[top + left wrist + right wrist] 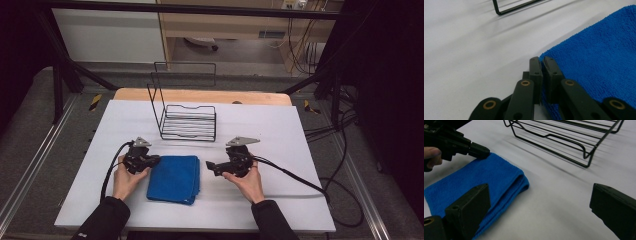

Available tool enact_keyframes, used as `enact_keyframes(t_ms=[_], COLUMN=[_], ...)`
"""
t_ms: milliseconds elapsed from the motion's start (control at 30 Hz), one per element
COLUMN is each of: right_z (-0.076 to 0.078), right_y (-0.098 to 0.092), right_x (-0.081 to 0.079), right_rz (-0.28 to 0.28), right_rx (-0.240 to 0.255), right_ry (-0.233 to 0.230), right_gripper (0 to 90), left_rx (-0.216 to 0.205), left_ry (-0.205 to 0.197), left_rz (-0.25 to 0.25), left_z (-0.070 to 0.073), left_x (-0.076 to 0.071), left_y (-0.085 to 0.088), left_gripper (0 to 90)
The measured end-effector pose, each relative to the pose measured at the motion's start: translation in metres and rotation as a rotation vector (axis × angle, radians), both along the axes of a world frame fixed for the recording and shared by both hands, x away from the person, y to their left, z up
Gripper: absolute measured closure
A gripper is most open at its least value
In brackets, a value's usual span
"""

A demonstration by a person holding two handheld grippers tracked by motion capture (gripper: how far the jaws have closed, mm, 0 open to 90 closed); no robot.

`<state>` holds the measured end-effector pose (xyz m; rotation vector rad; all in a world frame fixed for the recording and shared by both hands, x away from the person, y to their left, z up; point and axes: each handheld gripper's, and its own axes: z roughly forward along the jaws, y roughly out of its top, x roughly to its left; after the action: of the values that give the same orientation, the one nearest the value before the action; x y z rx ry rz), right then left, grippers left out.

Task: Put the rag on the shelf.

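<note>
Blue cloth (174, 178) corner pinched in left gripper (542, 62); right gripper (209, 166) jaws apart, level beside cloth's right edge.

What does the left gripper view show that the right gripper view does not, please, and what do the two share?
Left gripper view alone: the left gripper from behind, its jaws shut on the corner of the folded blue microfibre cloth.

Right gripper view alone: the right gripper with jaws wide apart, nothing between them; the cloth's folded edge; a fingertip on the left gripper.

Both: the cloth, the black wire rack and the white tabletop.
</note>
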<state>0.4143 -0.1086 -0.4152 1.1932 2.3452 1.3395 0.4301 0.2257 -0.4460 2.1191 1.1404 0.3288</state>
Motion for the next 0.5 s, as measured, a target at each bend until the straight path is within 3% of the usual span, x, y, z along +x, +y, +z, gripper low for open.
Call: enact_keyframes(t_ms=[500], right_z=[-0.013], right_y=[0.051], right_x=[0.026], right_rz=[0.015], right_rx=[-0.029], right_ry=[0.059], right_gripper=[18.0], left_rx=[-0.002], left_ry=[0.001], left_rz=[-0.003], left_z=[0.0], left_x=[0.0], left_y=[0.001], left_gripper=[85.0])
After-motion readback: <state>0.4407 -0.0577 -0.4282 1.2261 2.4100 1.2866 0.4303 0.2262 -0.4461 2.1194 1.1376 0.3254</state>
